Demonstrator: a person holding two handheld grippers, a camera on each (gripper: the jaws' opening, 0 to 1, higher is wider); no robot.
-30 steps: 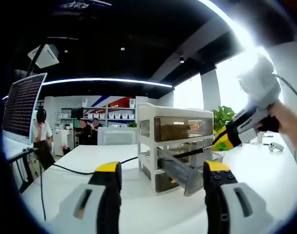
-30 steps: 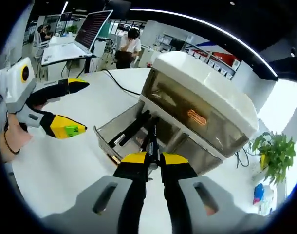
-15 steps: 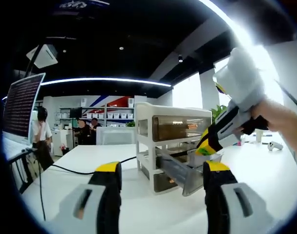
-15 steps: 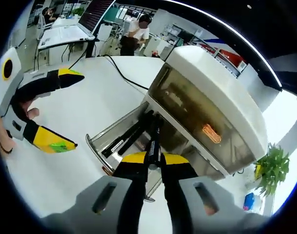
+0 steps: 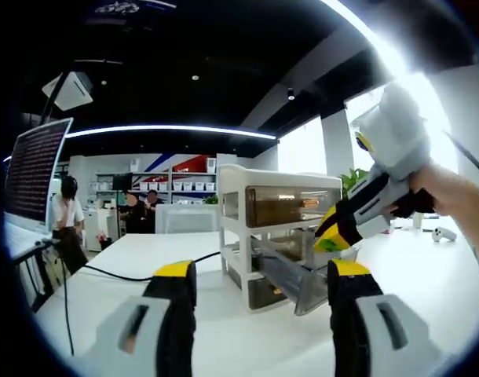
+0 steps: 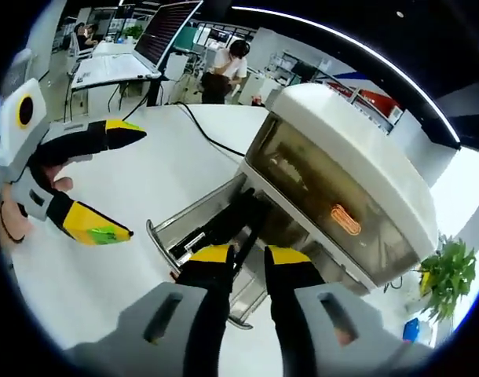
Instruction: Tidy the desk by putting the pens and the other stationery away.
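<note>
A white drawer unit (image 5: 279, 224) with smoky see-through drawers stands on the white desk (image 5: 129, 314). Its middle drawer (image 5: 296, 276) is pulled out. In the right gripper view, black pens (image 6: 221, 225) lie in this open drawer (image 6: 177, 224), under the unit's top (image 6: 341, 149). My right gripper (image 6: 249, 257) hovers just above the drawer's front, its jaws a little apart and holding nothing. It reaches in from the right, over the drawer, as the right gripper (image 5: 332, 233). My left gripper (image 5: 263, 275) is open and bare, short of the unit, and appears as the left gripper (image 6: 114, 184) beside the drawer.
A black cable (image 5: 122, 275) runs across the desk to the unit. A lit monitor (image 5: 37, 169) stands at the left. A potted plant (image 6: 447, 267) and a small white device (image 5: 445, 236) are beyond the unit. People stand by shelves far behind.
My right gripper was shut on a black pen over the drawer; its jaws have parted and the pen now lies in the drawer. The left gripper has held still.
</note>
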